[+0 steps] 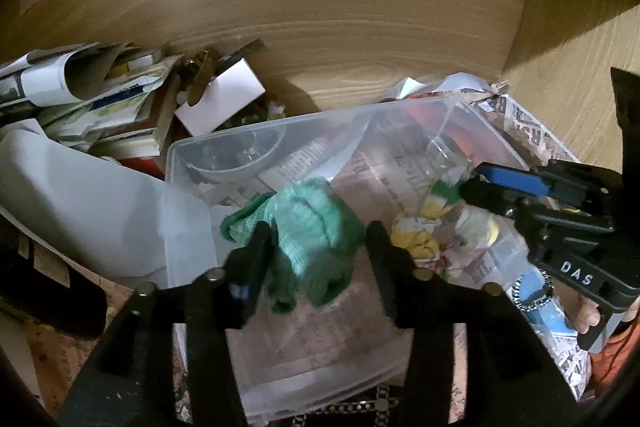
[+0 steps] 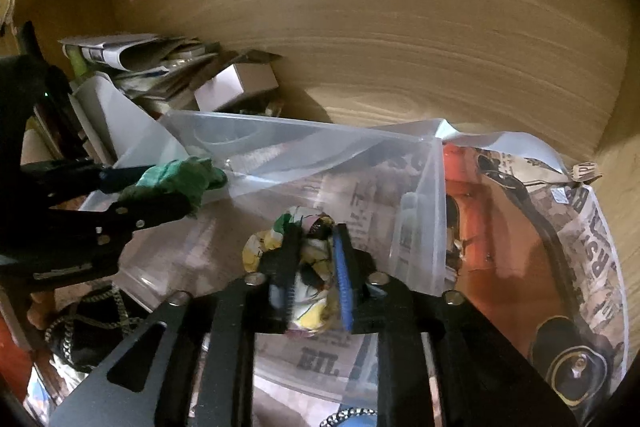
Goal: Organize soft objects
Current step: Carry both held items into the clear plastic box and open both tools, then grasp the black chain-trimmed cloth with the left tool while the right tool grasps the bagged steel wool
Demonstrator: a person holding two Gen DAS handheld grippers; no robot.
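A clear plastic bin (image 1: 188, 155) stands on newspaper inside a wooden shelf; its rim also shows in the right wrist view (image 2: 304, 127). My left gripper (image 1: 316, 251) is open, with a crumpled green cloth (image 1: 312, 231) loose between its fingers above the bin. The right wrist view shows the same green cloth (image 2: 176, 177) at the left gripper (image 2: 168, 187). My right gripper (image 2: 316, 247) is shut on a floral yellow-and-white cloth (image 2: 312, 311) over the bin. The left wrist view shows that floral cloth (image 1: 420, 239) by the right gripper (image 1: 468, 187).
A stack of papers and a small white box (image 1: 224, 99) lie at the back left. A white lid (image 1: 80, 199) leans left of the bin. An orange object (image 2: 476, 227) sits right of it on newspaper (image 2: 592, 251). Wooden back wall (image 1: 360, 7) close behind.
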